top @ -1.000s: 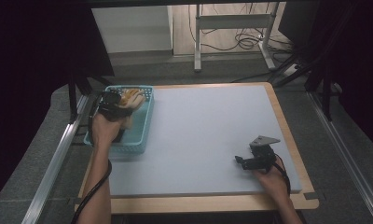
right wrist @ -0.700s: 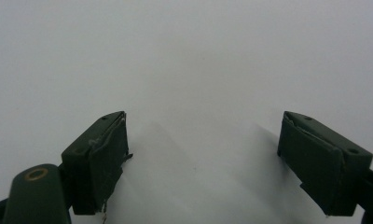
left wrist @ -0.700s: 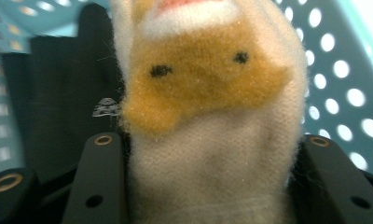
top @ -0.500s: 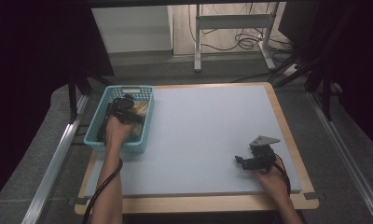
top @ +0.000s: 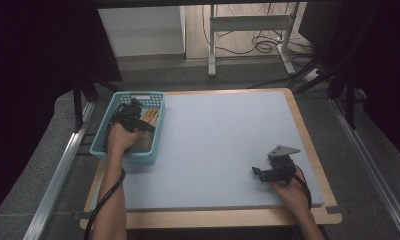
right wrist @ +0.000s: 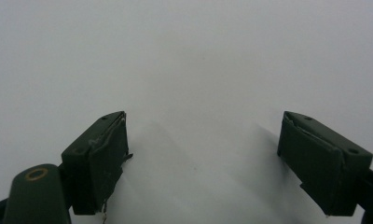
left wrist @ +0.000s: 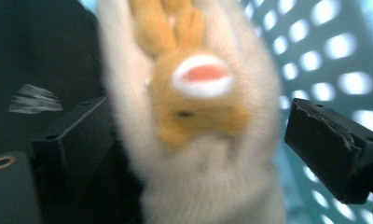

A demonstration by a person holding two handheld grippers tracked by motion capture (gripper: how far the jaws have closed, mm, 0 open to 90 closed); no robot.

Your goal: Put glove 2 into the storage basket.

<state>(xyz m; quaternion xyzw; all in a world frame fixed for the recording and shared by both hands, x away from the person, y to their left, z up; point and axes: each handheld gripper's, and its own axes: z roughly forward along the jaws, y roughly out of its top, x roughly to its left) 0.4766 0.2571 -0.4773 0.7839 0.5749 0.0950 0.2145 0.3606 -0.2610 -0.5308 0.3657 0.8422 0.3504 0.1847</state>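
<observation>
Fuzzy cream-and-orange plush toy (left wrist: 194,116): lies inside the perforated teal plastic basket (top: 100,145) at the table's left edge, between the jaws of the left gripper (left wrist: 198,154). Jaws stand wide, one on each side of the toy's body, not yet pressing it as far as the blurred close frame allows. Step in hand, by judgement: grasping the toy to lift it out. Done well: close squarely across the soft body, take a deep bite so the pile does not slip, then rise straight to clear the basket wall.

Right gripper (top: 275,170): rests on the pale grey-blue mat (top: 223,140), well apart, jaws wide and empty.

High view: gives basket placement and both hands. Left gripper view: gives the toy's orange face and jaw spacing.
</observation>
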